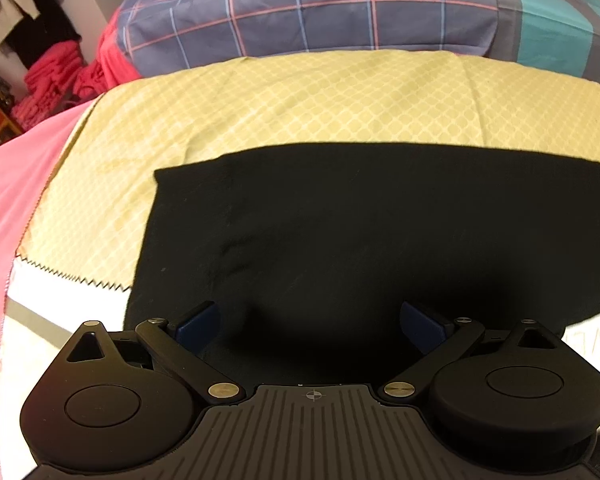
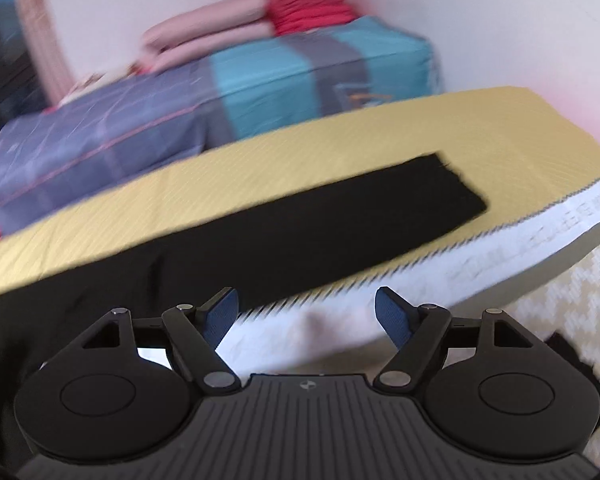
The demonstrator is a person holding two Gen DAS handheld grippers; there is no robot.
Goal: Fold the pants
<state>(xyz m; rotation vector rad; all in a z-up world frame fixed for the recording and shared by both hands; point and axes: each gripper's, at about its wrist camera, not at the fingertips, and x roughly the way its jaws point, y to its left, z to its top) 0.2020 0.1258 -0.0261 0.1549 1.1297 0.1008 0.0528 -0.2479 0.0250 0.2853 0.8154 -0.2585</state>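
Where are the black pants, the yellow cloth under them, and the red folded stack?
black pants [image 1: 360, 220], left wrist view, middle of the flat fabric
yellow cloth [image 1: 300, 100], left wrist view, bare patch beyond the pants
red folded stack [image 2: 312, 4], right wrist view, its front folds

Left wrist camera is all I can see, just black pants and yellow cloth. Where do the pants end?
Observer: In the right wrist view the black pants stretch out as a long strip on the yellow cloth and stop at a squared end, short of the cloth's far corner.
Operator: Is the other tool holding them?
Observer: No. The right tool is open with nothing between its pads; below it is the mattress's white edge.
Operator: What's past the bed?
Observer: A patterned cream floor covering lies beside the mattress on that side.
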